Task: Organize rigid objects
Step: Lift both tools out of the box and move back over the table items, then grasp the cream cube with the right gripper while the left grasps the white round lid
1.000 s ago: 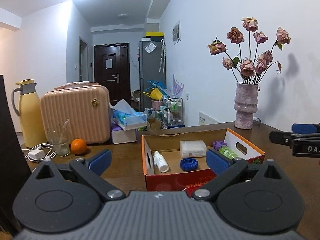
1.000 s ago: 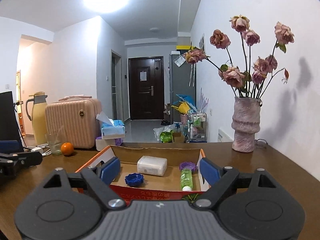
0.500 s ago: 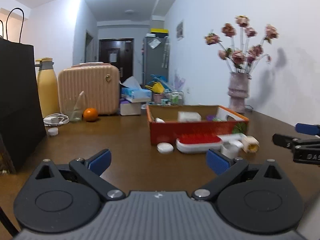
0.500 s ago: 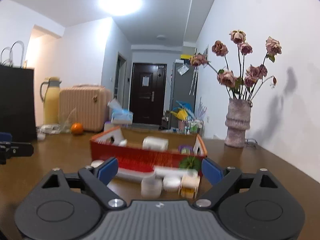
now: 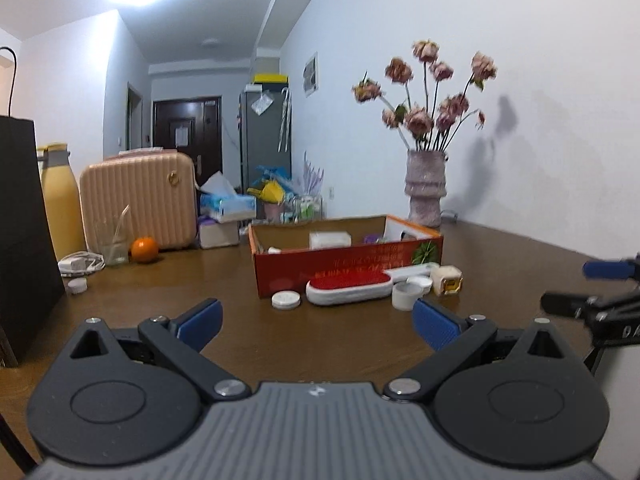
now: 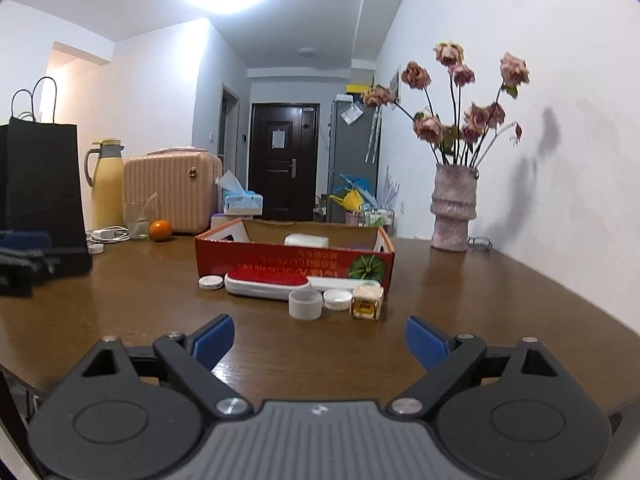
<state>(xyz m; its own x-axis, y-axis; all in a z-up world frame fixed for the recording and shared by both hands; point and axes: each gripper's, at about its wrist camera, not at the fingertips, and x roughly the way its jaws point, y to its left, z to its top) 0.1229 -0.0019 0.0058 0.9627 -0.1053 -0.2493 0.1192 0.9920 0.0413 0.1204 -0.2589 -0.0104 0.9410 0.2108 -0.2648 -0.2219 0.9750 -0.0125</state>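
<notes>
**A:** Where's the loose stuff?

**B:** On the counter (image 6: 460, 300), just in front of the red box (image 6: 294, 262): small white cup (image 6: 305, 304), caps, red-topped case (image 6: 266, 282). My right gripper (image 6: 319, 338) and left gripper (image 5: 316, 320) both stand wide, empty.

**A:** How would you take the cup?

**B:** Looks light, stiff, probably slick plastic. I'd pinch across its walls, gently.

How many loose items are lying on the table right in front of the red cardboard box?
6, possibly more hidden: flat white lid leftmost, red-topped white brush, long white bar behind, white cylindrical cup, ridged white cap, cream-and-gold square bottle rightmost.
</notes>
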